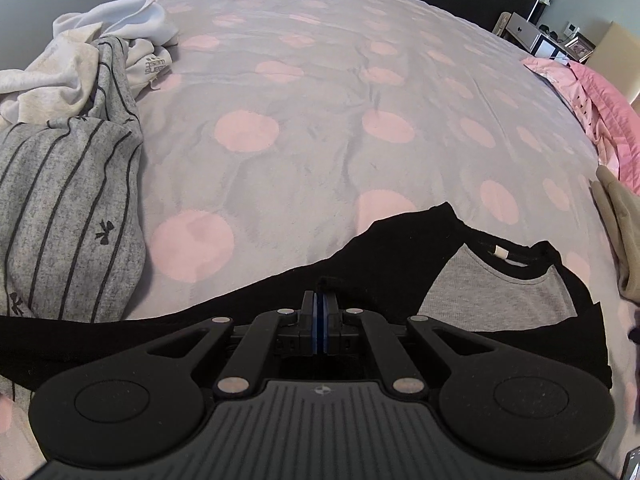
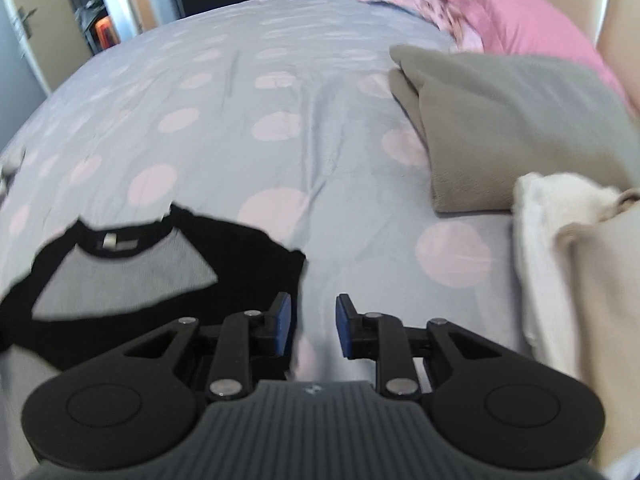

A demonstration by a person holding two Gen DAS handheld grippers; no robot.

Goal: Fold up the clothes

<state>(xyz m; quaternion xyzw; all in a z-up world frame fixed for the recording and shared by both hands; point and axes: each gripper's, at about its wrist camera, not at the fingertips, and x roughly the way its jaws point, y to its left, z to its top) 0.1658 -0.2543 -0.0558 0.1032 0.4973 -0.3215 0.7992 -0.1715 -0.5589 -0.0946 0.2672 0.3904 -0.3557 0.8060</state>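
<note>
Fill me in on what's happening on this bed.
A person is folding laundry with handheld tongs. The left tongs are shut on the black-and-grey T-shirt lying on the spotted bedspread. The right tongs are open at the shirt's edge, holding nothing. Unfolded clothes, including a striped grey garment, are heaped to the left; a folded taupe garment and a white folded piece sit to the right.

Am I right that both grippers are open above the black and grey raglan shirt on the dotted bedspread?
Not quite: only the right gripper is open, as the right wrist view shows. The left gripper is shut on the black and grey raglan shirt's black edge, seen in the left wrist view, on the dotted bedspread.
</note>
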